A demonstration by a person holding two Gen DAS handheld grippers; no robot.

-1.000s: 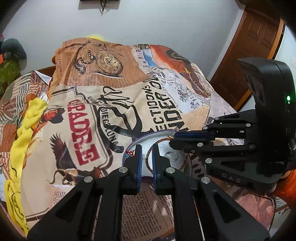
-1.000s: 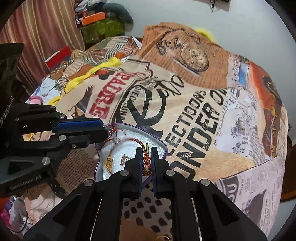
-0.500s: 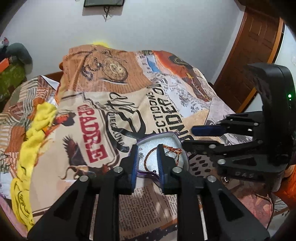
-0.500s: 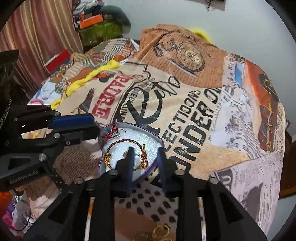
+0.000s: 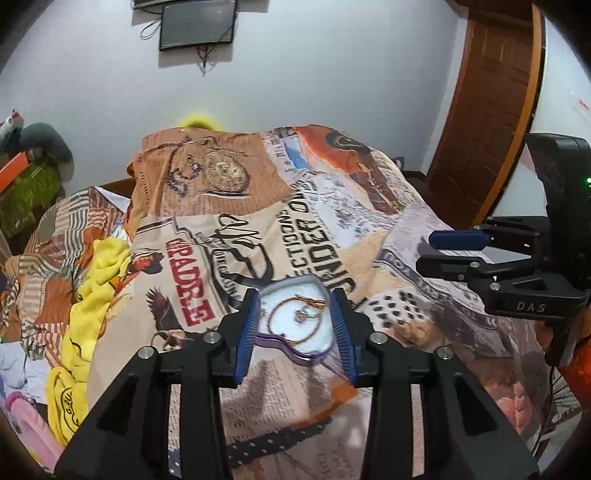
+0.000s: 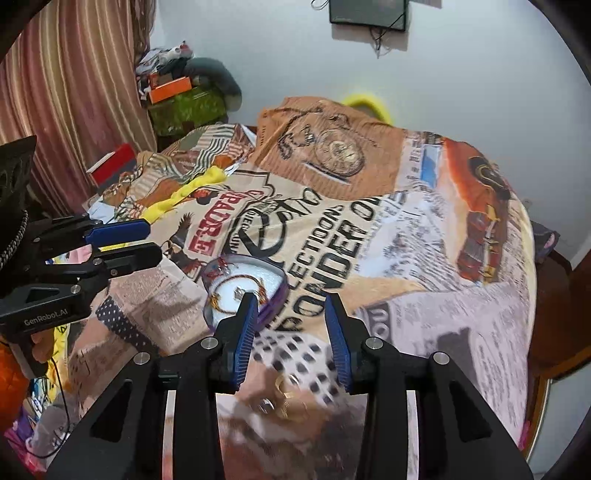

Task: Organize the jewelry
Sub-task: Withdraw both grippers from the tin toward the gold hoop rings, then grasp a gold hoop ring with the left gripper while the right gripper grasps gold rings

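Note:
A purple-rimmed heart-shaped jewelry box lies open on the printed bedspread. On its white lining lie a red-gold cord bracelet and a small ring. The box also shows in the right wrist view, with a red trinket at its far left. My left gripper is open and empty, raised above the box, its blue pads framing it. My right gripper is open and empty, just right of the box. Blurred gold rings lie loose on the bedspread below it.
The bed is covered by a printed spread. A yellow cloth lies along its left side. Clutter and a curtain stand at the left, a wooden door at the right, a wall screen behind.
Both grippers have opened wide and pulled back and up from the box. The bracelet and ring now lie free in the box. Loose rings have come into the right wrist view.

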